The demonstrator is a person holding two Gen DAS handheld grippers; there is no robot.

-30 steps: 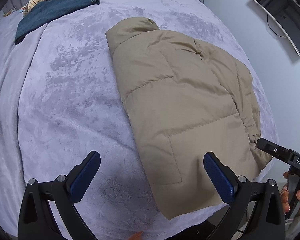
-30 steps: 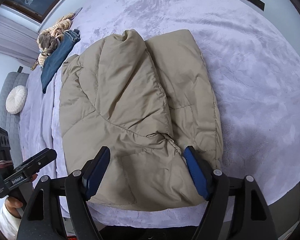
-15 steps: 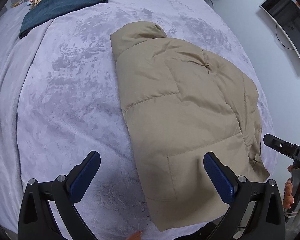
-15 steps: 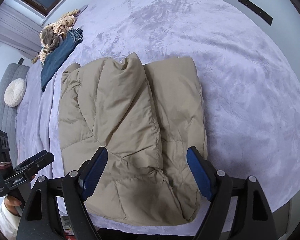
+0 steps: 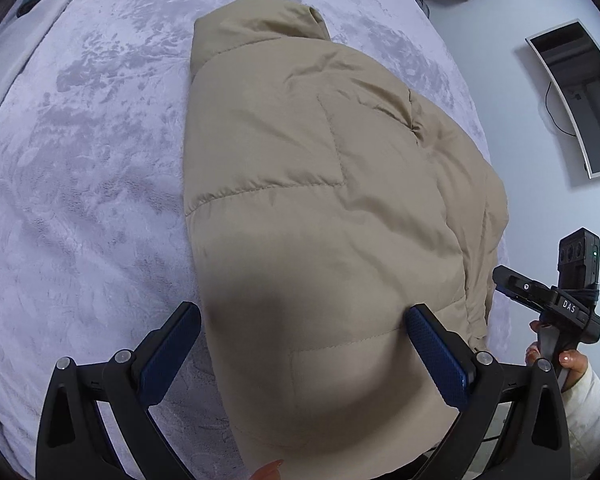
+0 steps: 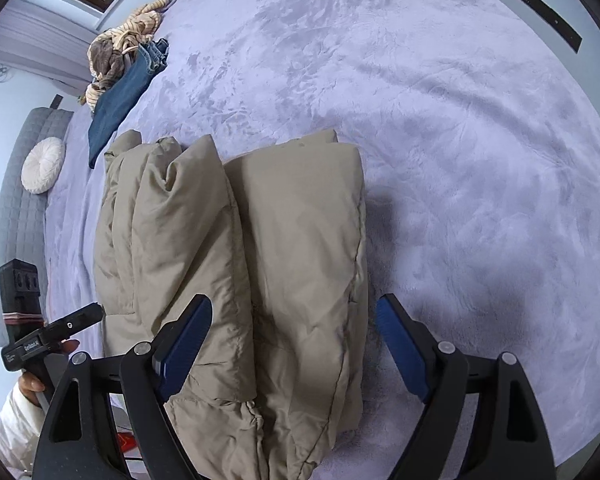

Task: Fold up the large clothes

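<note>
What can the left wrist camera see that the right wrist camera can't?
Only the left wrist view shows the curved dark screen on the wall. Only the right wrist view shows the round white cushion, the folded blue jeans and the striped bundle of clothes. Both show the beige puffer jacket lying on the lilac plush blanket, with open blue-padded grippers.

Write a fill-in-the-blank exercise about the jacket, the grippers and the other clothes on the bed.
1. The puffer jacket lying on the lavender bedspread is ____ in colour.
2. The jaws of the right gripper stand ____, straddling the jacket's near end.
3. The folded jeans lie on the far part of the bed beside a ____ striped garment.
4. The pads of the left gripper are ____ in colour.

Missing words: beige; open; crumpled; blue
</note>
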